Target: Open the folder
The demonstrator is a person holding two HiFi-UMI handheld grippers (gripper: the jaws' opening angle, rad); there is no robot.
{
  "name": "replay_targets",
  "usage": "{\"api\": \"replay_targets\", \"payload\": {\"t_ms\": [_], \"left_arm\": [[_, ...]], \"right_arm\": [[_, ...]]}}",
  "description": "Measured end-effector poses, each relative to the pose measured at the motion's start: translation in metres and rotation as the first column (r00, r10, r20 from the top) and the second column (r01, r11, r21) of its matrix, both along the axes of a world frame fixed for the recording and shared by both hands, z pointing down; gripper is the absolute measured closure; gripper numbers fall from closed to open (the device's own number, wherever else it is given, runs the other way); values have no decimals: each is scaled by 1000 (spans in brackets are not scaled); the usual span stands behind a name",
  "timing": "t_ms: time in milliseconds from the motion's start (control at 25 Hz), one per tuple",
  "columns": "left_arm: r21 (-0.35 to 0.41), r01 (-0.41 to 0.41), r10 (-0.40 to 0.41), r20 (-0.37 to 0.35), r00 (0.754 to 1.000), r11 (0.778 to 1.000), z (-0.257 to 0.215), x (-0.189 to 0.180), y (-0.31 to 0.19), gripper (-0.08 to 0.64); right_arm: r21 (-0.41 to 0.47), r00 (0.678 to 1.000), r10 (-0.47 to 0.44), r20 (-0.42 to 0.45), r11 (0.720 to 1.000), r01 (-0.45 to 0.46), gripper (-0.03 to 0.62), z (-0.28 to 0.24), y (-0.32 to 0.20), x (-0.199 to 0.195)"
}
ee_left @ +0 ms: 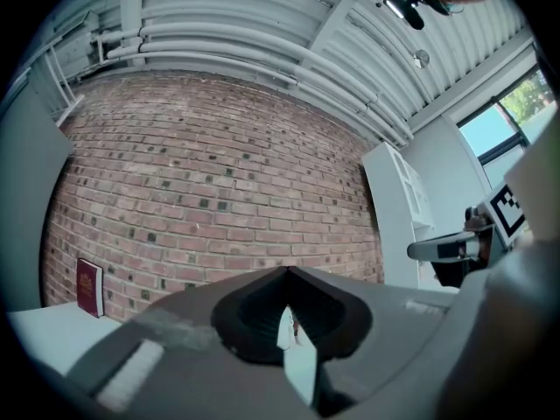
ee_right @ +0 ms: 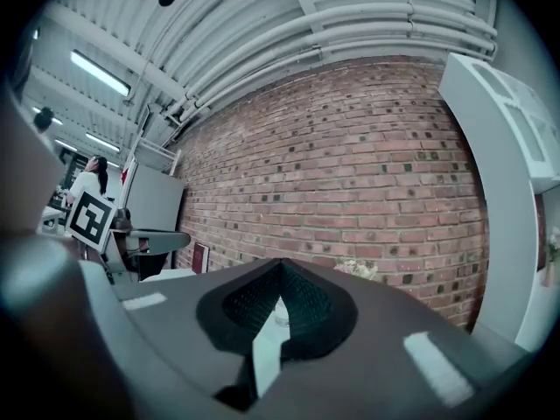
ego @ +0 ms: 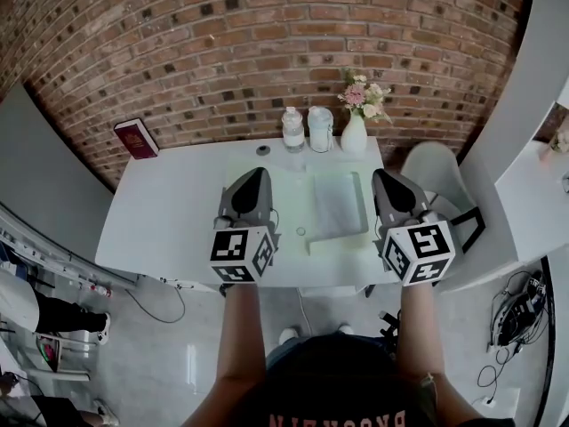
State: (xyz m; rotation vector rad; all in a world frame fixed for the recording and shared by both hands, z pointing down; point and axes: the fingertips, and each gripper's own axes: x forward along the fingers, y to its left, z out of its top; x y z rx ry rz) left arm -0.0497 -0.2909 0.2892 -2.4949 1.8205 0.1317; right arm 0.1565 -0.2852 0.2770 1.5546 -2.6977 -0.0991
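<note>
A pale green folder (ego: pixel 338 205) lies flat on the white table (ego: pixel 169 203), near its middle. My left gripper (ego: pixel 258 174) hovers over the folder's left part with its jaws shut and nothing between them. Over the folder's right edge my right gripper (ego: pixel 382 176) is held up, also shut and empty. Both point level towards the brick wall. The left gripper view shows my left gripper (ee_left: pixel 286 271) closed to a thin slit against the wall. My right gripper (ee_right: pixel 280 262) looks the same in its own view. Neither gripper view shows the folder.
A red book (ego: pixel 135 138) leans on the wall at the table's back left. Two bottles (ego: pixel 292 129) and a vase of flowers (ego: pixel 354 132) stand at the back edge. A white chair (ego: pixel 436 172) is to the right. Cables (ego: pixel 511 318) lie on the floor.
</note>
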Motion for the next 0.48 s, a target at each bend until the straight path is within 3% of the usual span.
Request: {"api": "replay_targets", "payload": {"t_ms": [480], "left_arm": [[0, -31, 31, 27, 999, 1000, -3, 51, -2, 561]], "right_arm": [[37, 998, 62, -9, 997, -61, 594, -8, 3, 63]]}}
